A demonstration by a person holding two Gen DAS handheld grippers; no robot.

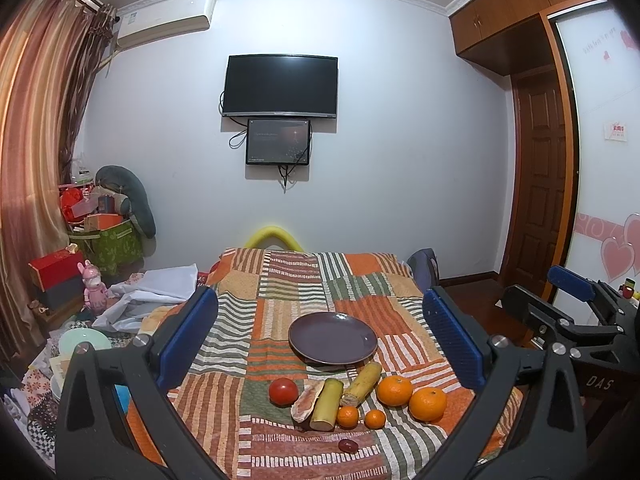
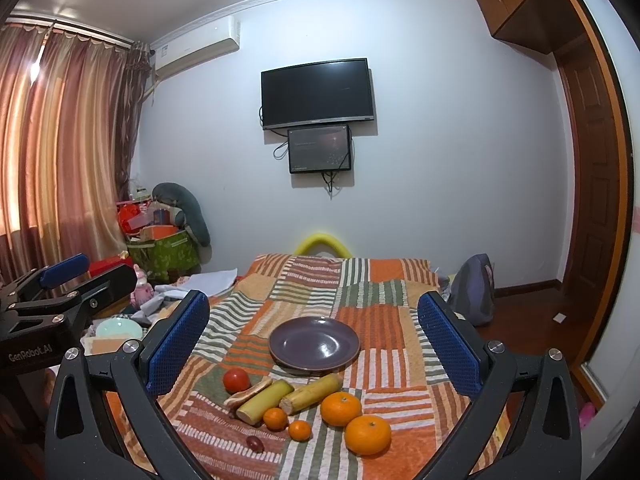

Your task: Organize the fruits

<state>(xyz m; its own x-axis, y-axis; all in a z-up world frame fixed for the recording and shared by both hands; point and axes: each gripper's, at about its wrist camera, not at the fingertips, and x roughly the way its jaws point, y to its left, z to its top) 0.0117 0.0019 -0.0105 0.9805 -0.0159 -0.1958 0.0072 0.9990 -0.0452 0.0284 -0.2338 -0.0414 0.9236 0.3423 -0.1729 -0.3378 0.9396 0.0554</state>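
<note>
Both the left gripper and the right gripper are spread wide and hold nothing. The round red tomato is probably soft and smooth; grip it gently across its widest part.

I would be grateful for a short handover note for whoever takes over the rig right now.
Left gripper: open, holding nothing, raised above the bed.
Right gripper: open, holding nothing, alongside it.
Purple plate: on the patchwork bedspread, nothing on it.
In front of the plate, all loose on the bedspread: tomato, two sugarcane pieces, two large oranges, two small oranges, one small dark red fruit.
Done: nothing yet.
Left: probably moving every piece onto the plate.
</note>
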